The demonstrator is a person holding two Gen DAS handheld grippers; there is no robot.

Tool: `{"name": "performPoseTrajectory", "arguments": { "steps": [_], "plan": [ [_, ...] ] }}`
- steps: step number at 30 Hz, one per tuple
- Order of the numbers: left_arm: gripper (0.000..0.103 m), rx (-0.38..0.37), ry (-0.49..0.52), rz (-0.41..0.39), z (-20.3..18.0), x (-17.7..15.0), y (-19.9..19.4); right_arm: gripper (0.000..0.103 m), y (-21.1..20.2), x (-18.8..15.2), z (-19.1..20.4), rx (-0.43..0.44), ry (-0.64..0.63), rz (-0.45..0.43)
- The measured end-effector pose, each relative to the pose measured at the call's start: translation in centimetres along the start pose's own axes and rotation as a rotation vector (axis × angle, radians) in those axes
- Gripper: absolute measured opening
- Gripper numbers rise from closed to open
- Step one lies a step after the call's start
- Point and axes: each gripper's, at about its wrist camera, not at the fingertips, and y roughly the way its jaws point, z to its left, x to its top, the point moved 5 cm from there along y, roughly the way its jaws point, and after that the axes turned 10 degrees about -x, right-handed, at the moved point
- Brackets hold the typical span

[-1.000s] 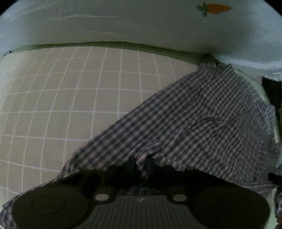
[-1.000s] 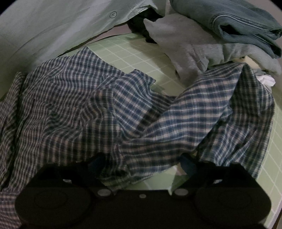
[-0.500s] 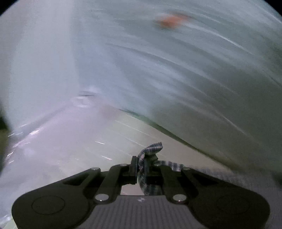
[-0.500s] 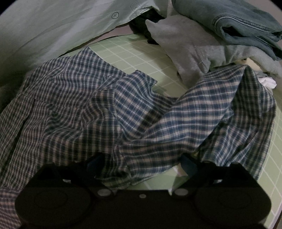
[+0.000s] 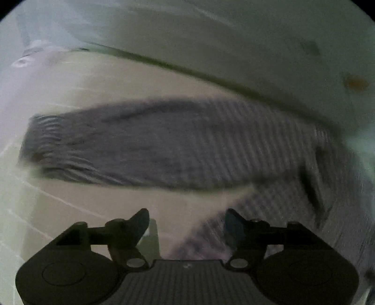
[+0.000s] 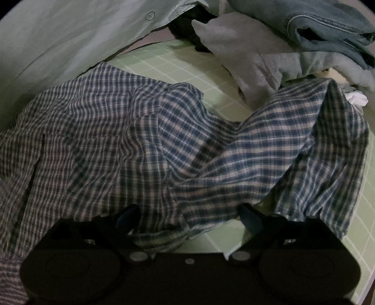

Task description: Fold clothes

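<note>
While my left gripper (image 5: pixel 186 223) hangs with jaws spread and empty, the plaid shirt (image 6: pixel 131 145) lies rumpled on the green grid mat (image 6: pixel 164 63), one sleeve stretched flat beyond it. My right gripper (image 6: pixel 187 215), jaws spread, sits over the shirt's near hem. I should pinch that hem edge cleanly, then fold away from the jeans (image 6: pixel 316 21).

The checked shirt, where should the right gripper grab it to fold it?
Probably the loose hem of the checked shirt bunched just ahead of the right gripper. That edge lies nearest, rumpled up off the green grid sheet, so open jaws could slide in low from the near side and pinch it.
</note>
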Motion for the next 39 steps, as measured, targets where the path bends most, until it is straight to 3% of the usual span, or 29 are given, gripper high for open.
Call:
{"name": "performPoseTrajectory", "arguments": {
  "steps": [2,5,8,10,13,19,22,24,27,29,31,34,39],
  "plan": [
    [0.073,0.049,0.02,0.027,-0.8,-1.0,0.7,0.093,-0.1,-0.1,0.0,0.008,0.0,-0.002],
    [0.066,0.061,0.011,0.025,-0.6,-1.2,0.7,0.082,-0.1,0.1,0.2,0.027,-0.042,-0.019],
    [0.048,0.091,0.053,0.016,-0.5,-2.2,0.1,0.052,-0.4,0.5,1.3,0.063,-0.136,-0.061],
    [0.044,0.095,0.064,0.012,-0.3,-3.1,-0.6,0.025,-0.4,1.1,2.3,0.101,-0.187,-0.076],
    [0.039,0.097,0.054,0.013,0.1,-4.5,-1.2,0.013,-0.3,1.8,3.9,0.142,-0.239,-0.079],
    [0.037,0.119,0.036,0.028,-0.6,-9.2,-3.4,0.013,-1.1,1.0,5.3,0.197,-0.305,-0.094],
    [0.037,0.098,0.011,0.062,-0.5,-10.1,-4.1,0.013,-1.7,0.3,4.3,0.208,-0.325,-0.095],
    [0.038,0.075,-0.047,0.057,0.3,-9.2,-4.4,0.017,-2.1,-0.2,3.7,0.216,-0.338,-0.096],
    [0.046,0.056,-0.161,-0.006,1.8,-6.5,-4.7,0.05,-2.1,0.7,2.7,0.216,-0.287,-0.085],
    [0.06,0.045,-0.216,-0.063,2.1,-3.9,-4.4,0.059,-2.3,1.3,2.1,0.217,-0.244,-0.085],
    [0.063,0.033,-0.239,-0.098,2.2,-1.4,-3.4,0.072,-2.5,1.9,1.6,0.217,-0.202,-0.086],
    [0.074,0.053,-0.287,-0.134,2.4,1.9,-1.4,0.08,-2.9,2.9,1.0,0.201,-0.145,-0.103],
    [0.075,0.053,-0.326,-0.149,2.3,5.5,1.7,0.081,-2.0,4.3,0.9,0.141,-0.126,-0.1]
  ]
}}
